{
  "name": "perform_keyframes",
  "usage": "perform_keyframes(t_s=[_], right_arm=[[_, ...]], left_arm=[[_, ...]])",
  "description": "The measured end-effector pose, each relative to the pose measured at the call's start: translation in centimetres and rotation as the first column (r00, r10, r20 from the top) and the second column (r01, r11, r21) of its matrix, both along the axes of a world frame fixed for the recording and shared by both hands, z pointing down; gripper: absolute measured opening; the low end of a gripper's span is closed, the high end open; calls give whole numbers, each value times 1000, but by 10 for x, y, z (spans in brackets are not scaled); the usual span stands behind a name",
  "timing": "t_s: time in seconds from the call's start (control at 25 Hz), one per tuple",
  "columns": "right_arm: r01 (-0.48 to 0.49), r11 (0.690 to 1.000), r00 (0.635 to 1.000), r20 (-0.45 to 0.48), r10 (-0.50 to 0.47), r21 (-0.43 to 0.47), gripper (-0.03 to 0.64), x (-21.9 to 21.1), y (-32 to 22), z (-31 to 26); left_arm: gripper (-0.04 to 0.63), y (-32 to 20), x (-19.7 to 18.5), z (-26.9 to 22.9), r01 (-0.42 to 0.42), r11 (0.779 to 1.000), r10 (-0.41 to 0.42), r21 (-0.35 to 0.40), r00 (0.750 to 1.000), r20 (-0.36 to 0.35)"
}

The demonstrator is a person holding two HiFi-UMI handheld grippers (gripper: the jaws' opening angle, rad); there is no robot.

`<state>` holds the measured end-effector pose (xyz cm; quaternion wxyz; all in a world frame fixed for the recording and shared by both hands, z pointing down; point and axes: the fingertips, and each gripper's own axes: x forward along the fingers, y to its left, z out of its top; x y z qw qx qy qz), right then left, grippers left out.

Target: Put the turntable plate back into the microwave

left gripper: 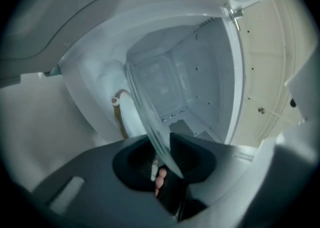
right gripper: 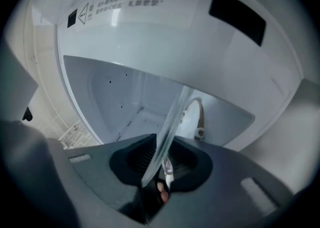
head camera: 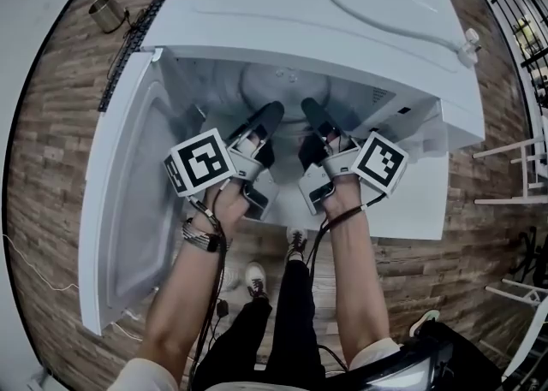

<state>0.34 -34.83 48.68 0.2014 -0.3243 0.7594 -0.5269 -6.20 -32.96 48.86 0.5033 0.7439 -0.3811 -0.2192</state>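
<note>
Jaws first: both pairs are set narrow with glass in them. Your left gripper [left gripper: 162, 161] has one rim of the turntable plate [left gripper: 145, 107] running between its pads. Your right gripper [right gripper: 160, 166] has the opposite rim the same way. In each gripper view the pads look snug on the glass, so you're carrying it two-handed.

In the head view the plate sits mid-frame, already inside the open microwave [head camera: 300, 4], with the door [head camera: 128, 192] swung out at the left of the frame.

I'd call this the seating step: the plate's in the cavity but I don't think it's down yet. The roller ring [left gripper: 119, 102] shows middle left in the left gripper view, just beside the plate. Whether the glass is touching it, I honestly can't tell.

The next move calls for keeping the plate flat, centring it over that ring and easing it down till it sits. Only then let both sides go together, because if you let one side go early the glass will probably tip.
</note>
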Motion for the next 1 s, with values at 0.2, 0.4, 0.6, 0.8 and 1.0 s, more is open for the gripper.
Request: perform_keyframes(t_s=[0.2,0.4,0.6,0.8,1.0], right_arm=[[1,999,1000,0,-1,-40,78,-4,-4,-1],[20,998,1000,19,-18,-67,78,-7,-4,0],[11,996,1000,16,-10,-88,78,-6,-3,1],[9,997,1000,9,-8,-83,81,-6,-2,1],[15,999,1000,28,-13,-50,95,-7,0,-4]], left_arm=[[100,-4,-4,-2,16,1000,-17,-23,999,-36],[98,-3,-6,-1,28,998,-31,-56,998,-60],[97,-4,-6,0,34,997,-38,-77,997,-61],[97,-4,-6,3,55,994,-62,-98,995,-75],[95,-4,-7,2,69,990,-85,-123,988,-132]])
